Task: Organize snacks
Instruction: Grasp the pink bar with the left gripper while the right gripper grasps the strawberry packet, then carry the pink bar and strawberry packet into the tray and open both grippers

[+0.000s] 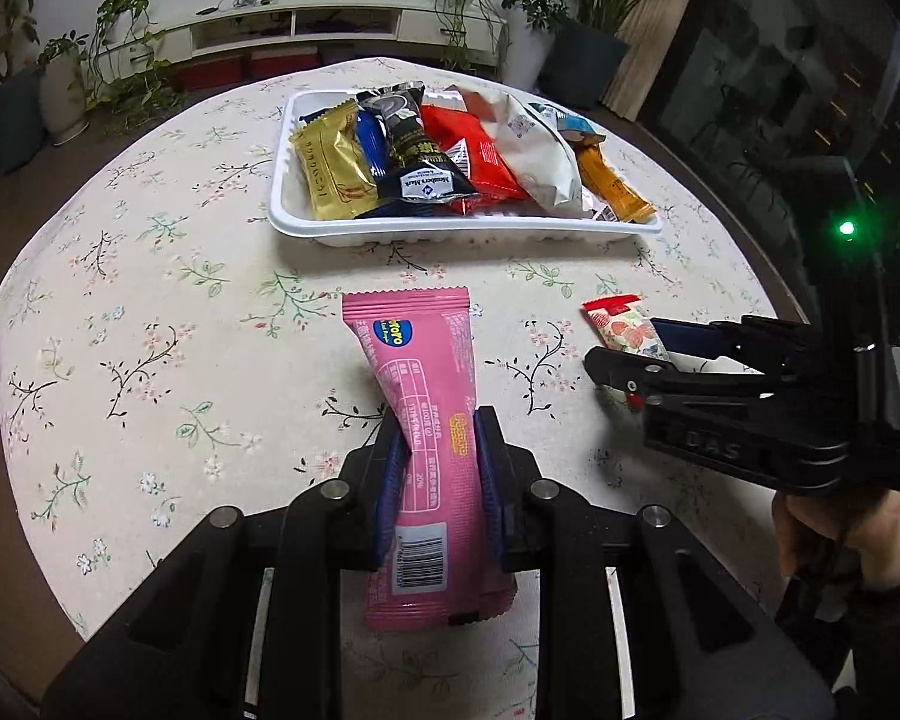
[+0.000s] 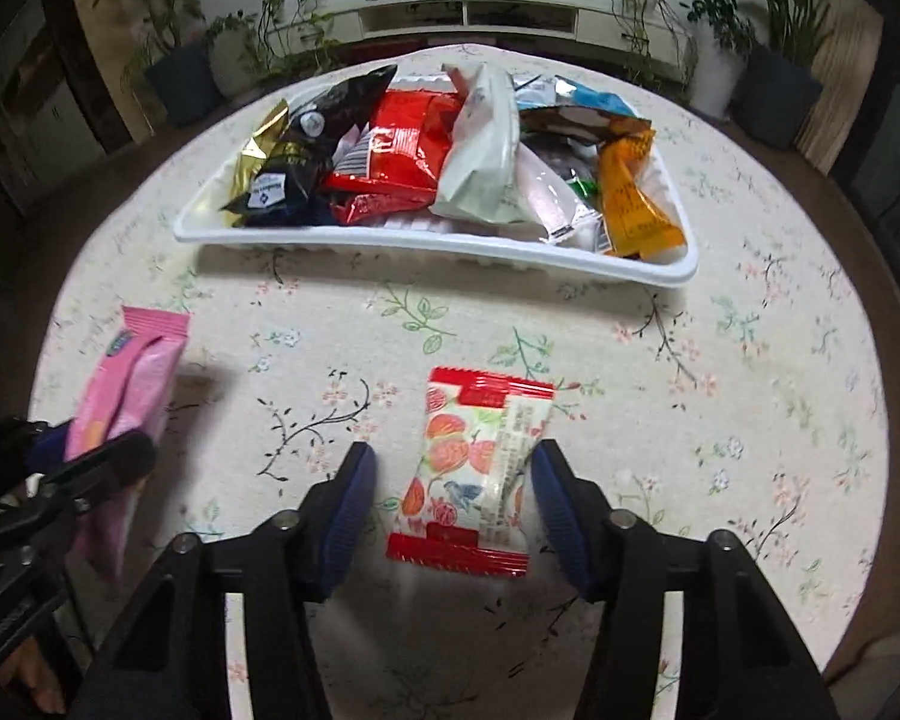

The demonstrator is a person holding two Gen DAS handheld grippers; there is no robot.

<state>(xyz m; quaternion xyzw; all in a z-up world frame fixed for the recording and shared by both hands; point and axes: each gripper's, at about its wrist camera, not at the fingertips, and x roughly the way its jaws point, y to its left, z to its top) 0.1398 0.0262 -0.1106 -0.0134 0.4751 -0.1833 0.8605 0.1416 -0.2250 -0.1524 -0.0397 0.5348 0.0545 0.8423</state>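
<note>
My left gripper (image 1: 438, 468) pinches the pink snack packet (image 1: 417, 396) above the floral tablecloth (image 1: 150, 330), short of the white tray (image 1: 450, 228) heaped with snacks. My right gripper (image 2: 453, 498) is spread around the red fruit-print packet (image 2: 480, 468) lying flat, pads not touching it. Nothing lies between either packet and the tray.
</note>
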